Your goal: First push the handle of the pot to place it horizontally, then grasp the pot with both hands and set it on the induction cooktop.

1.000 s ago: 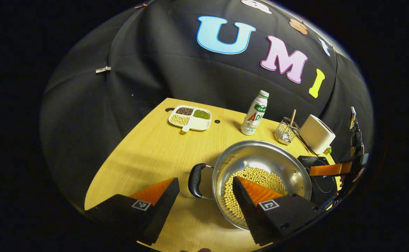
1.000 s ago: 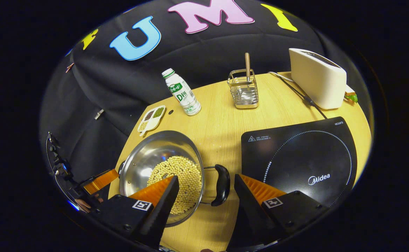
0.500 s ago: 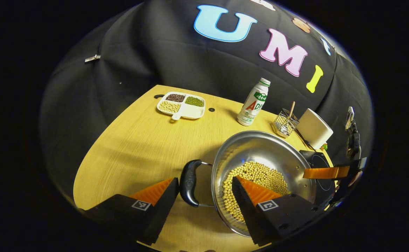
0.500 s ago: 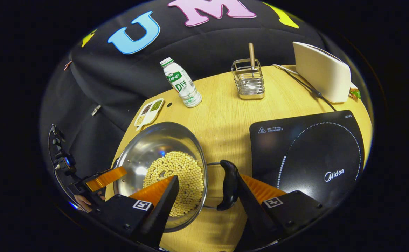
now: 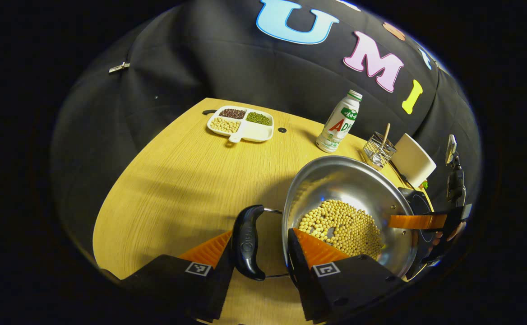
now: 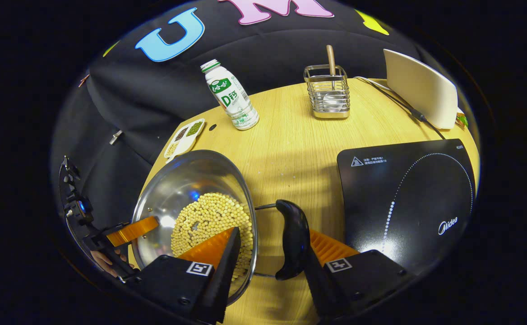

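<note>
Gripper fingers [image 5: 311,253] are hiding the near part of the soybeans [image 5: 342,225] in the pot [image 5: 335,180]; the cooktop [image 6: 408,189] is running off the edge, its printed markings too small to read.

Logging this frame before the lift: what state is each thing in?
pot: on table, holding soybeans
left handle: between left gripper fingers
right handle: between right gripper fingers
induction cooktop: bare
bottle: upright, capped

Your two handheld grippers

Your left gripper [image 5: 259,257] and right gripper [image 6: 270,266] each show wedge-shaped ridged fingers on angular black bodies bearing small square black-and-white markers and screws.
</note>
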